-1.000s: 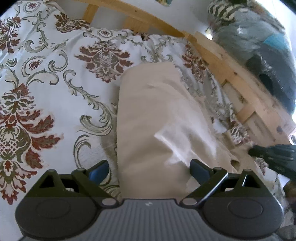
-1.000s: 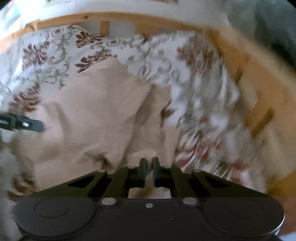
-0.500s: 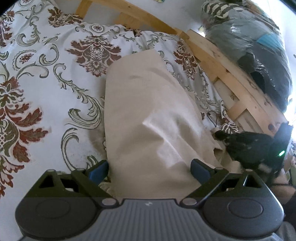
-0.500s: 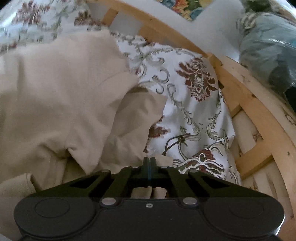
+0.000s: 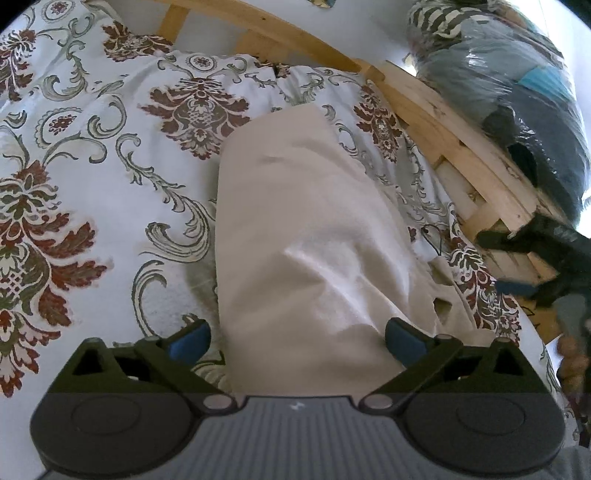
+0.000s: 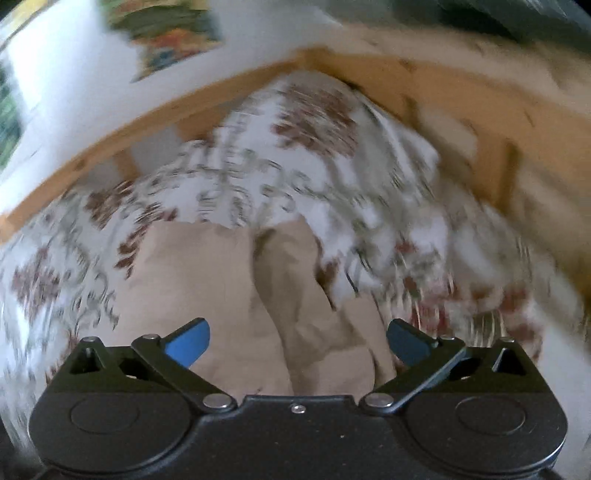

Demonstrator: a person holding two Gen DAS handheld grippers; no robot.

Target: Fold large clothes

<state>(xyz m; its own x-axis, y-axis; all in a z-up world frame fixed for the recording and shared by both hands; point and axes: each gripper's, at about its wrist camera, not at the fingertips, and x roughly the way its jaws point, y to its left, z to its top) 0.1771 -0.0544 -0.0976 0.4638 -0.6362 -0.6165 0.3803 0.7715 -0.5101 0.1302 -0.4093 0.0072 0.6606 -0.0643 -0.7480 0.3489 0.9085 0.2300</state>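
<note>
Both tongs, left (image 5: 297, 338) and right (image 6: 297, 341), are opening wide and grip nothing above the beige garment (image 5: 306, 236) lying lengthwise folded on the patterned bed (image 5: 92, 166), so regrasping its near end for a crosswise fold seems next.

No readable text, label, brand name or number is to be found in either view. A small pale mark is seen on the ribbed grey body of the left gripper (image 5: 297, 338), but it is too small to be made out as a letter or logo. A colourful picture (image 6: 166, 35) on the wall is shown in the right wrist view, blurred, with no words legible.
</note>
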